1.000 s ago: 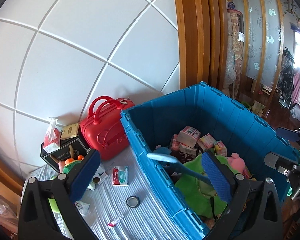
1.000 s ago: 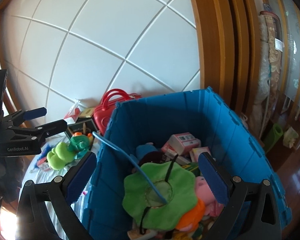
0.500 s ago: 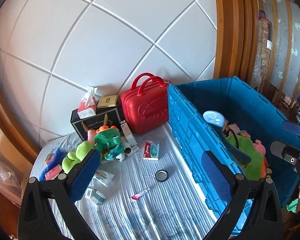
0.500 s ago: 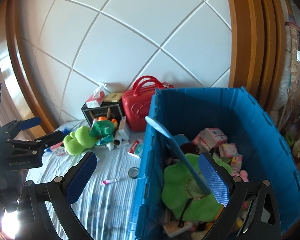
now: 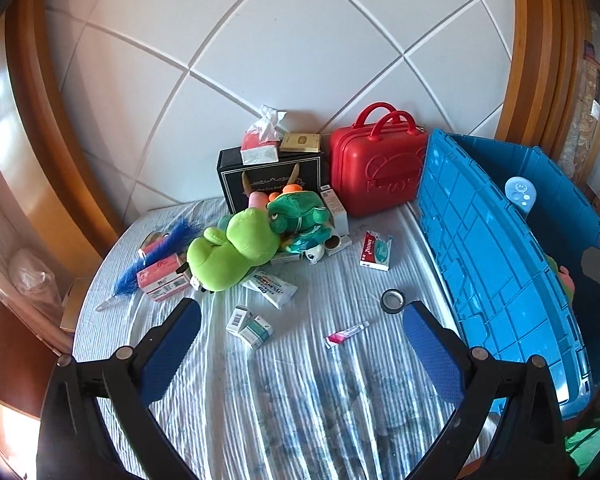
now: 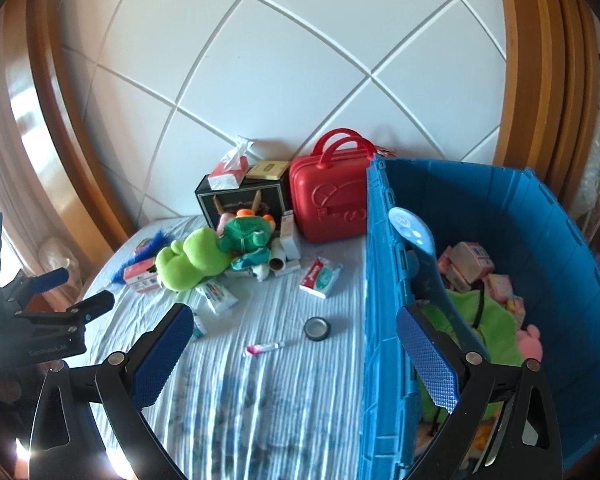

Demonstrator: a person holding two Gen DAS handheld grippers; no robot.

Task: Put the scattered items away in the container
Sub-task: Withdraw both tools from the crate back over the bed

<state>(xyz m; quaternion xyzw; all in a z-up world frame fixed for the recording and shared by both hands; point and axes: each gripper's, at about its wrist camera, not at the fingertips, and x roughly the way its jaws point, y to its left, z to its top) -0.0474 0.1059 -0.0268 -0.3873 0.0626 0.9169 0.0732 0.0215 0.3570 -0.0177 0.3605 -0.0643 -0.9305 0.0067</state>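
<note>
Left hand-held gripper (image 5: pixel 300 344) spread wide, empty, small tube (image 5: pixel 346 335) between its fingers, blue container (image 5: pixel 496 264) right

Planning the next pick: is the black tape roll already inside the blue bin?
No, the black tape roll lies on the striped sheet, outside the blue bin and apart from its wall.

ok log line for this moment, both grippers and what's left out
left gripper: open, empty | right gripper: open, empty | blue plastic crate: part filled | lime green plush toy, black tape roll: on bed
</note>
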